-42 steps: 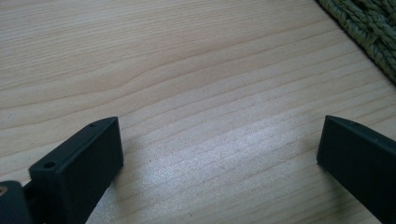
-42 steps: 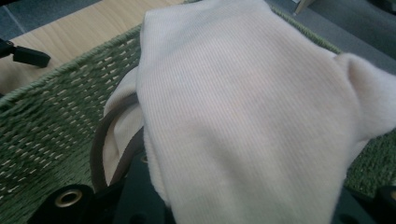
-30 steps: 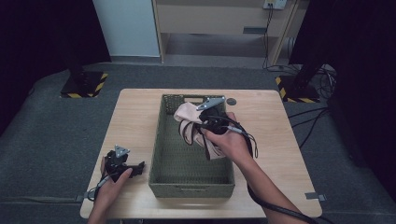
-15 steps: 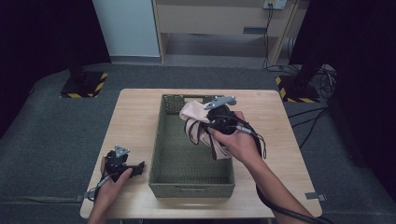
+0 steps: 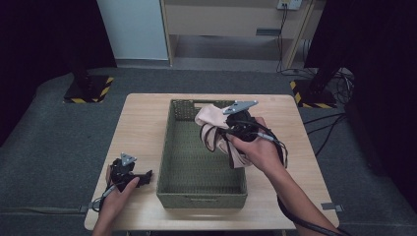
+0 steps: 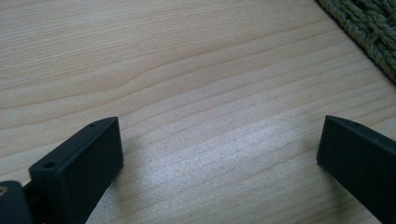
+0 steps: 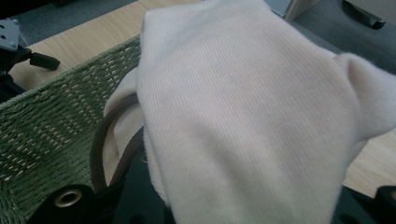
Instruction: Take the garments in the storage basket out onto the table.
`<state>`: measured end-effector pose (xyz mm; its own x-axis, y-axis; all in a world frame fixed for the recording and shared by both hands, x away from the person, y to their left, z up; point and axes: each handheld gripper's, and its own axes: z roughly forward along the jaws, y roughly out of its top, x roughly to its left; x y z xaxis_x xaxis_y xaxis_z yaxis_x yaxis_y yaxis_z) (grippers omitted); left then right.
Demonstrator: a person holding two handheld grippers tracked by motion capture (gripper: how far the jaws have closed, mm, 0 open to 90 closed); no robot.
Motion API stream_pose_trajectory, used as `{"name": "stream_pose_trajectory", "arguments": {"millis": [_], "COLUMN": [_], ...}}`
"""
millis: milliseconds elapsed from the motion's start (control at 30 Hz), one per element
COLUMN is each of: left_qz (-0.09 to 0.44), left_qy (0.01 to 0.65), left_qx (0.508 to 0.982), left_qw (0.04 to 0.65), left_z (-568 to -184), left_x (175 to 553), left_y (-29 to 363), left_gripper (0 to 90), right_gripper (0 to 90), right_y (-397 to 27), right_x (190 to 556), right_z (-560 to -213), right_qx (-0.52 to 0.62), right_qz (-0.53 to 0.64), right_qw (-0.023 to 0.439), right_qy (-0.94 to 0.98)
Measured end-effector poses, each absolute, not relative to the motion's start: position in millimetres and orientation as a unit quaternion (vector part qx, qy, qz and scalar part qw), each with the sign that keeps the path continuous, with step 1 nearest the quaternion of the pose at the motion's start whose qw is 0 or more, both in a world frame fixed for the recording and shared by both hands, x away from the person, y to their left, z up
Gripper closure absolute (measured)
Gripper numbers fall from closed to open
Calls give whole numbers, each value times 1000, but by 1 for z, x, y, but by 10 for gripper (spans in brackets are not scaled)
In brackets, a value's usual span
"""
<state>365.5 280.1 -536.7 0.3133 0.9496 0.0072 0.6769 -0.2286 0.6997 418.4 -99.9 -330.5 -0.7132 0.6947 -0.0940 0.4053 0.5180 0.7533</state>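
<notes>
Pale wooden desk (image 5: 142,123) is carrying a green woven basket (image 5: 187,162) at its centre. Over the basket's far right corner, the right gripper (image 5: 231,129) is clamping a cream garment (image 5: 210,118). Near the desk's front left corner, the left gripper (image 5: 145,176) is lying with jaws spread wide.

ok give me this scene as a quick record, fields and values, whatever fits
surface: wooden table
container: green woven basket, middle of the table
item: pale pink garment with dark trim, draped over the right gripper, above the basket's far right part
right gripper: raised over the basket, jaws hidden by the cloth
left gripper: low at the table left of the basket, jaws apart, nothing between them
floor: grey carpet
</notes>
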Motion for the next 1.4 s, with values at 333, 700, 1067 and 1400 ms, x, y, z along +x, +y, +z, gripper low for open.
{"name": "stream_pose_trajectory", "arguments": {"millis": [333,700,1067,1400], "left_qz": [224,224,224,224], "left_qy": [541,541,541,541], "left_qx": [751,751,751,751], "left_qw": [304,304,304,304], "left_z": [-537,-537,-537,-537], "left_x": [365,365,365,366], "left_y": [280,280,280,280], "left_gripper": [0,0,0,0], "right_gripper": [644,644,643,642], "right_y": [-118,-142,-167,-185], "right_x": [417,413,411,407], "right_z": [-328,-329,-327,-325], "right_qx": [336,352,368,381], "right_qz": [373,374,371,370], "right_qw": [199,202,210,216], "right_qy": [842,834,826,819]}}
